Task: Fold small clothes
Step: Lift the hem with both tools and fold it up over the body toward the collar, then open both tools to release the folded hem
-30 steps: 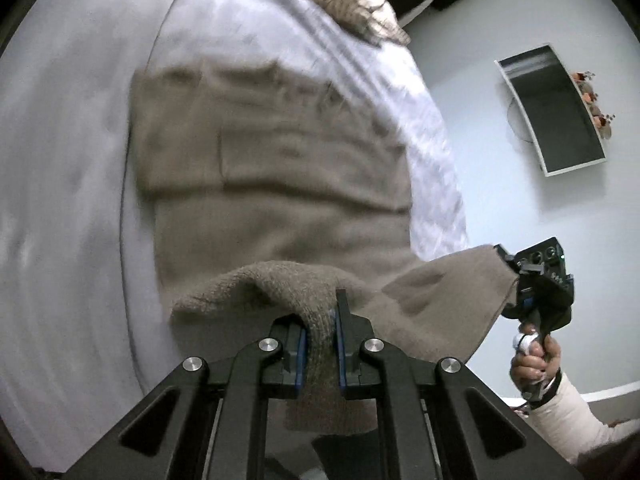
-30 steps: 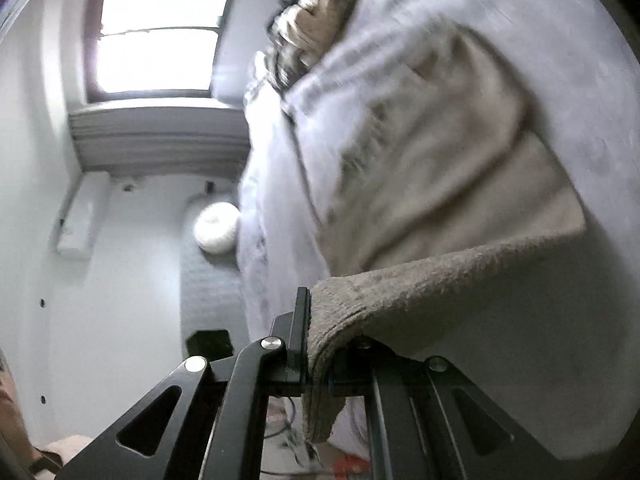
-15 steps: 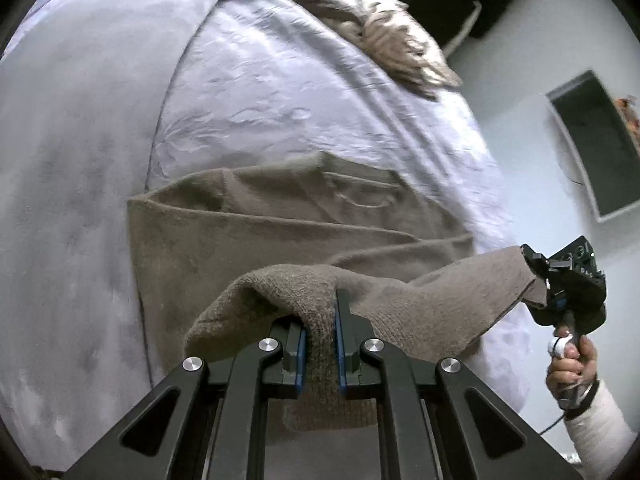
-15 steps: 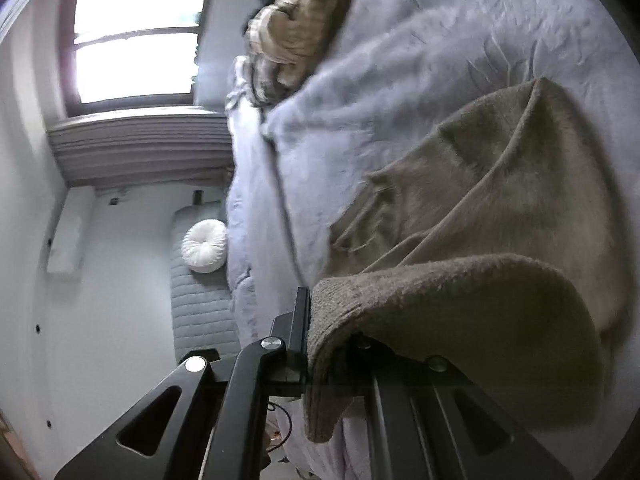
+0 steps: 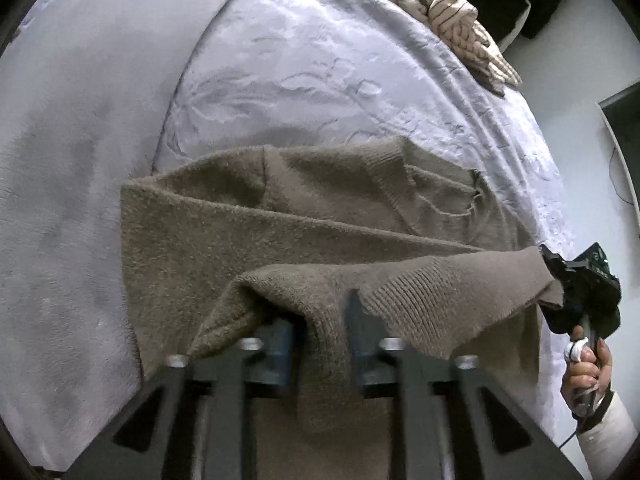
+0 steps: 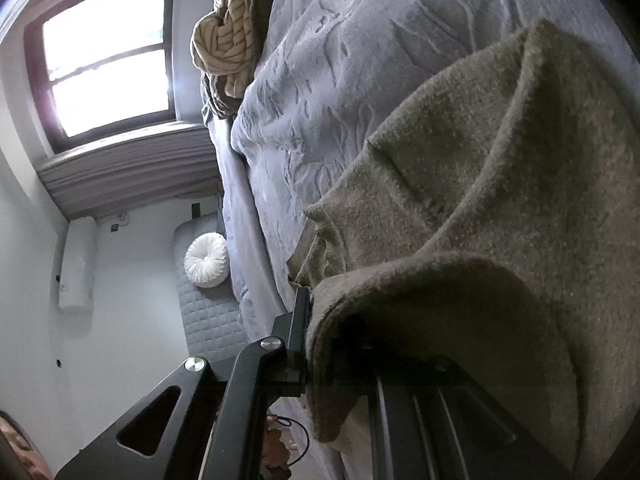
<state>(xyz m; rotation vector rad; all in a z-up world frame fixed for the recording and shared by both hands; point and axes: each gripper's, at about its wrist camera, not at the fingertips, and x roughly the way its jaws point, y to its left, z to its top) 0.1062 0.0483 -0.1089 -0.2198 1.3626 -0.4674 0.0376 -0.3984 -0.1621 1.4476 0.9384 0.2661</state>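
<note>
Bedroom, lavender bed [image 5: 320,64] | brown knit sweater [image 5: 248,224] lies half-folded | my left gripper [image 5: 320,320] and right gripper [image 6: 320,352] pinch its hem corners | soft, floppy, light; I judge ribbed hem grips best

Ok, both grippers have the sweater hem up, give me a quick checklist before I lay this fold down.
1. Left hand-held gripper clamped on the brown sweater hem: ok, knit is pinched between its fingers.
2. Right hand-held gripper clamped on the other hem corner: ok, fabric drapes over it.
3. Hem taut between the two grips: ok, it spans without a deep sag.
4. Upper body of the sweater flat on the bedspread: not ok, ridges and a bunched neckline show.
5. Landing zone free of other items: ok, the striped cloth pile sits apart at the far end.
6. Sleeves tucked in: cannot tell.
</note>
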